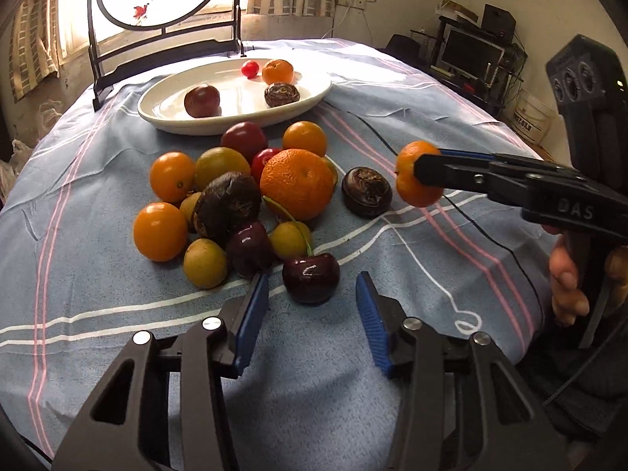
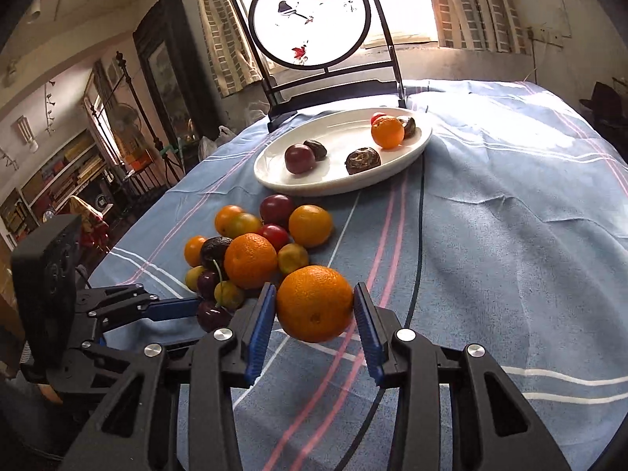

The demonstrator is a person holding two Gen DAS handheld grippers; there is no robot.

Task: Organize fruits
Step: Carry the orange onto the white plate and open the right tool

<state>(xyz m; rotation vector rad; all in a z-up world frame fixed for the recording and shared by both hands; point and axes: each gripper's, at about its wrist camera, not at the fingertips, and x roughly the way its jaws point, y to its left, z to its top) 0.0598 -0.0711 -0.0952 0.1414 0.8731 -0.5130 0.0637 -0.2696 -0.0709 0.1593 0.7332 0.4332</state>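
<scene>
A: What has the right gripper [image 2: 314, 306] got?

B: A small orange [image 2: 314, 304], pinched between its two blue pads and lifted clear of the blue striped tablecloth [image 2: 510, 255]. From the left wrist view the same orange [image 1: 418, 174] hangs in the air to the right of the fruit heap, with the person's hand [image 1: 569, 278] around the gripper's handle.

A: Any writing on the tool?

B: Raised letters on the black body of the right gripper [image 1: 426, 174], reading "DAS" (the only lettering I can make out clearly). The white bucket [image 1: 530, 115] on the floor behind has dark print, too small to read.

A: And the left gripper [image 1: 312, 288]?

B: Its jaws stand apart, holding nothing. A dark cherry [image 1: 310, 276] sits on the cloth between the two blue pads, and neither pad touches it.

A: Where is the rest of the fruit?

B: Most is heaped mid-table: a big orange [image 1: 296, 182], several small oranges, yellow-green plums, red ones, dark cherries and brown wrinkled fruit. One brown fruit [image 1: 366, 192] lies a little apart to the right of the heap.

A: And the plate?

B: The white oval plate [image 2: 274, 174] lies beyond the heap, in front of a round screen on a black stand [image 2: 310, 19]. It holds a dark red plum [image 2: 299, 158], a small orange, a small red fruit and brown ones
</scene>
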